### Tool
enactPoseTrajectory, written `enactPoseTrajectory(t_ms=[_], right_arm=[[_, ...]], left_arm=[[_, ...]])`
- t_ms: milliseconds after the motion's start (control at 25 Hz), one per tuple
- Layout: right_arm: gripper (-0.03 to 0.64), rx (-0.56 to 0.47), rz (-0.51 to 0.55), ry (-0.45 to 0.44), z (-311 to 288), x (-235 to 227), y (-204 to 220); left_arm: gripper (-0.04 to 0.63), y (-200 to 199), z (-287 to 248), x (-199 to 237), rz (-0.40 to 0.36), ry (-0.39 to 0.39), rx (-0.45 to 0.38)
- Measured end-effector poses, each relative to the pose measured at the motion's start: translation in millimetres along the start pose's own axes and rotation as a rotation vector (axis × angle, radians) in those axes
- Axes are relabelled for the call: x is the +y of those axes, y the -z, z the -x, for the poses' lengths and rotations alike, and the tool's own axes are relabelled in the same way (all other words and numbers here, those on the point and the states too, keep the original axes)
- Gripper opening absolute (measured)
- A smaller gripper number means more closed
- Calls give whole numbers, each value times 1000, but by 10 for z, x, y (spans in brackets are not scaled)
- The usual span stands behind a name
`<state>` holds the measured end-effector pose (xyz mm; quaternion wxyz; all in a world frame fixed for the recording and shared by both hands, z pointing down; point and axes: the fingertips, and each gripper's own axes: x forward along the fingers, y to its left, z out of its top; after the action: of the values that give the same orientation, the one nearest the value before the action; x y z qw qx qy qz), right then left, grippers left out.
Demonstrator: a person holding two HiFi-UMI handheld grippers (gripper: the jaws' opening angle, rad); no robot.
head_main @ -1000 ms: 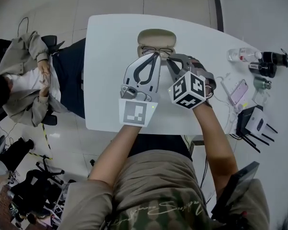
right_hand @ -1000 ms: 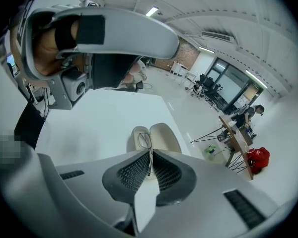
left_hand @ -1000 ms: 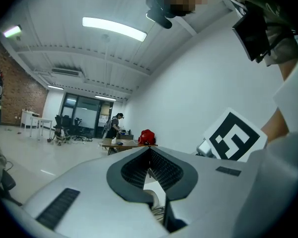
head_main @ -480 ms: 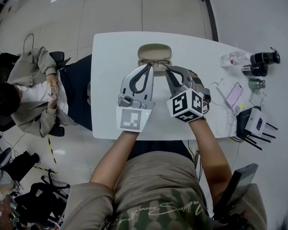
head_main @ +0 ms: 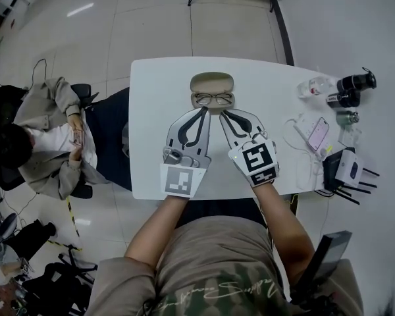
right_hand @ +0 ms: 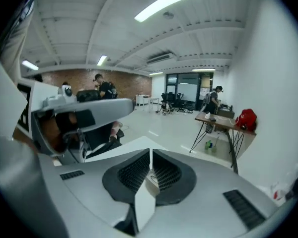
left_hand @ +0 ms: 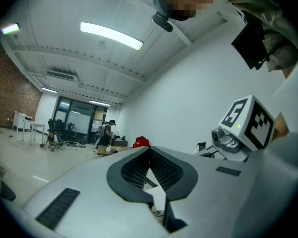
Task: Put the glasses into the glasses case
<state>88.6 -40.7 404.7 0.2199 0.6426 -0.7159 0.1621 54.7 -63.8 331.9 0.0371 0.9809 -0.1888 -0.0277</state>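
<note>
Inspection, working outward from your position.

1. You are holding both grippers low over the white table (head_main: 151, 110), side by side, with the marker cubes (head_main: 179, 180) toward your body and the jaws pointing away from you.
2. The left gripper (head_main: 205, 110) is showing its jaws pressed together at the tips, with nothing between them. Its own view (left_hand: 149, 150) is confirming this.
3. The right gripper (head_main: 222, 114) is likewise showing its jaws drawn together to a thin slit and gripping nothing, as its own view (right_hand: 150, 155) shows.
4. Both sets of tips are sitting just short of the glasses case (head_main: 212, 83), apart from it and not touching.
5. The case is lying open and tan near the table's far edge. The glasses (head_main: 214, 99) are lying inside its nearer half, lenses side by side. Whether the temples are folded cannot be told.
6. To your right, a router (head_main: 345, 170) and a pink phone (head_main: 318, 134) are lying well clear of the case. Farther out, a clear bottle (head_main: 313, 87) is lying on its side.
7. To your left, a seated person (head_main: 46, 137) is sitting beside the table.
</note>
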Motion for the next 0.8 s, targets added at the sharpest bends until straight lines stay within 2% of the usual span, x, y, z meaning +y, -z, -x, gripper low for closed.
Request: enactPoseTrajectory(t_ms=[80,160,240,360,400,480,640,800], right_arm=[[23,-47,-78,15,0,5,-61],[23,-107,-113,41,25,20,-105],[23,-162,-144,72,90,-5,-106],[23,-191,-173,94,175,-17,-73],[23,-197,-170,94,197,-2,-81],[23,-223,-146,92,249,32,-131],[23,-291,-118,88,369,95,-260],[21,-331,-130,86,501,96,-290]], left_arm=[[6,10,38,-21,15,7,2],[6,46,89,-35,21,13,8],[6,72,95,-79,-34,34,11],[6,8,124,-132,-171,61,-1],[6,-30,144,-124,-185,59,-10],[6,-66,175,-76,-160,42,-14],[6,-85,216,4,-60,-24,-1],[6,-142,238,-69,-57,-55,-8]])
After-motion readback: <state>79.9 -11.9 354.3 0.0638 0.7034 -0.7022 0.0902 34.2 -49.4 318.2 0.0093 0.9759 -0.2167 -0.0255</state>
